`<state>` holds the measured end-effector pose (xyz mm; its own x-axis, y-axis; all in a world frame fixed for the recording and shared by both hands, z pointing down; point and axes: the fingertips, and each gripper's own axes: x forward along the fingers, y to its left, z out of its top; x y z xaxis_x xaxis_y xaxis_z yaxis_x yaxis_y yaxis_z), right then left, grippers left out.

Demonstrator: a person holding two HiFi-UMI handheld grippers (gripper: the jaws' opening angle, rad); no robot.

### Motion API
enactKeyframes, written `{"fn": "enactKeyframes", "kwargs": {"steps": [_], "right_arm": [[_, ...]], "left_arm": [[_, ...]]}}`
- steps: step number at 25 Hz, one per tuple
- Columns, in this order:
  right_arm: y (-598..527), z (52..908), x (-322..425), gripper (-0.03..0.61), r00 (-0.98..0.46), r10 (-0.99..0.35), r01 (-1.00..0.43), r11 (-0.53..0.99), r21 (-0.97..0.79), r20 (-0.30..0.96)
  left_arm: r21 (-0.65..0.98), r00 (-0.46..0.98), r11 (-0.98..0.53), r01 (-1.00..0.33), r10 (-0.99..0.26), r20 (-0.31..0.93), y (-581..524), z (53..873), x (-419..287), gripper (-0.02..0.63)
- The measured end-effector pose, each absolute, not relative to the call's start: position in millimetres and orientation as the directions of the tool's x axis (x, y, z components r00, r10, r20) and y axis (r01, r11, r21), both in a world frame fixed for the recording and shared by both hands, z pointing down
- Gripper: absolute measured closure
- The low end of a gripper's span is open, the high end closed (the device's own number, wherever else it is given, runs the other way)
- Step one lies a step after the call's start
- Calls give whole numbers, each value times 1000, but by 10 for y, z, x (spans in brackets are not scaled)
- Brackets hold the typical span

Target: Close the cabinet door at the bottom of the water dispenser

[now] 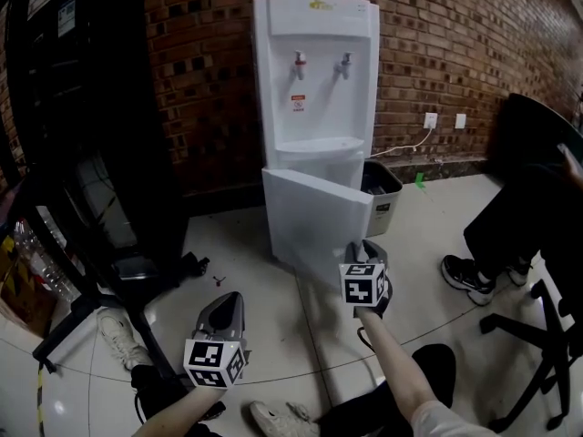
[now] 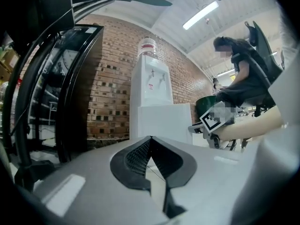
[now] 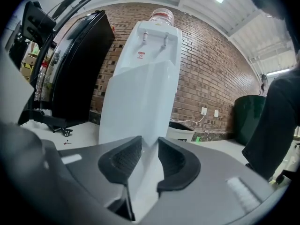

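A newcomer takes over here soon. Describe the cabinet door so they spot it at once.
Against the brick wall stands a tall white water dispenser. Its lower front panel is the cabinet door. It is plain white and swung ajar toward the room, unlike the black-lined waste bin just to its right.

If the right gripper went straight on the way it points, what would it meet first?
The open cabinet door: its free edge stands right ahead of the right gripper, about between the jaws. Whether the pads already touch it is unclear.
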<state>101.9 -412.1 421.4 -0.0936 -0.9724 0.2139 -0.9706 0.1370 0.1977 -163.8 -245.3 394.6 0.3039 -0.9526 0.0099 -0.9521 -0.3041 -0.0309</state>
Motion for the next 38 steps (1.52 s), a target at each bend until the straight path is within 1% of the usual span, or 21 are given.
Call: {"fn": "enactKeyframes", "kwargs": {"steps": [3, 6, 8, 12, 16, 19, 22, 30, 34, 35, 38], "right_arm": [[-4232, 4222, 1090, 469, -69, -974, -974, 113, 199, 214], [-4371, 4232, 1190, 474, -59, -975, -978, 99, 185, 213], [-4477, 4215, 1255, 477, -63, -976, -977, 103, 188, 208], [-4688, 4223, 1333, 477, -99, -975, -973, 137, 188, 197], [-4916, 4207, 1414, 482, -112, -975, -972, 147, 181, 191], [-5073, 4196, 1452, 485, -114, -974, -971, 151, 187, 194], [-5188, 4204, 1480, 486, -118, -972, -966, 160, 204, 204], [-5536, 4180, 1541, 502, -114, -974, -952, 163, 259, 195], [-5718, 4176, 1514, 527, -126, -975, -937, 178, 301, 185], [-5762, 4168, 1518, 577, -125, -975, -934, 178, 309, 183], [-5866, 4149, 1535, 578, -124, -977, -941, 172, 291, 176]], "left_arm": [[8, 276, -276, -961, -961, -12, -2537, 3878, -1701, 608], [57, 214, -218, -974, -975, -61, -2704, 3700, -1792, 609], [58, 193, -199, -978, -976, -96, -2848, 3552, -1773, 609], [63, 197, -207, -976, -971, -139, -3146, 3372, -1555, 609], [53, 218, -229, -972, -962, -167, -3385, 3368, -1248, 609], [82, 201, -213, -973, -969, -142, -3519, 3560, -1215, 609], [73, 186, -195, -978, -977, -105, -3601, 3760, -1238, 609], [100, 190, -200, -975, -977, -99, -3750, 3944, -1174, 611], [65, 208, -214, -975, -973, -96, -3778, 3962, -1167, 611], [52, 212, -218, -975, -973, -93, -3788, 3976, -1153, 611], [65, 208, -213, -975, -975, -81, -3851, 4047, -1113, 611]]}}
